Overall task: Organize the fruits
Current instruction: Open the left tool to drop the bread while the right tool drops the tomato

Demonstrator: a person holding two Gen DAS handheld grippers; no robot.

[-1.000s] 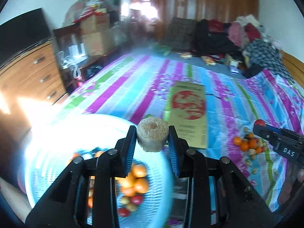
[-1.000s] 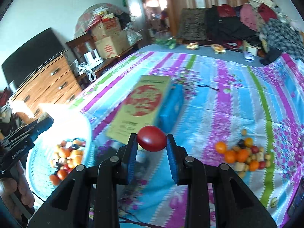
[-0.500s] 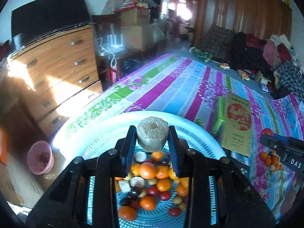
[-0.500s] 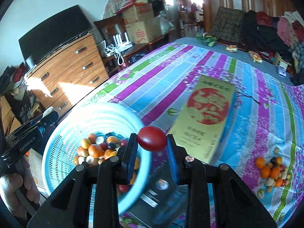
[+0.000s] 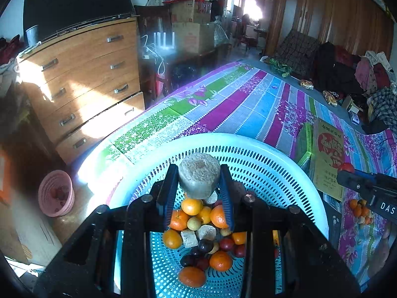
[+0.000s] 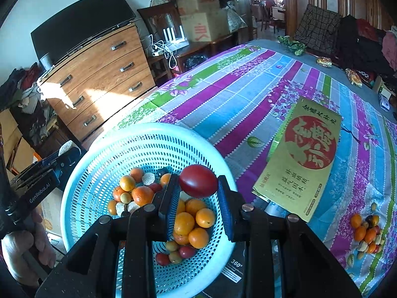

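My left gripper is shut on a pale grey-brown round chunk and holds it above the light blue basket. The basket holds several oranges and small red and dark fruits. My right gripper is shut on a red tomato over the basket's right side. A small pile of loose fruits lies on the striped cloth at the right; it also shows in the left wrist view.
A gold and red flat box lies on the cloth between basket and pile. A wooden dresser stands left of the bed, with a pink bin on the floor. A dark box sits under the basket's edge.
Both grippers have moved further left and down over the basket, each still holding its item. The basket fills more of both views.
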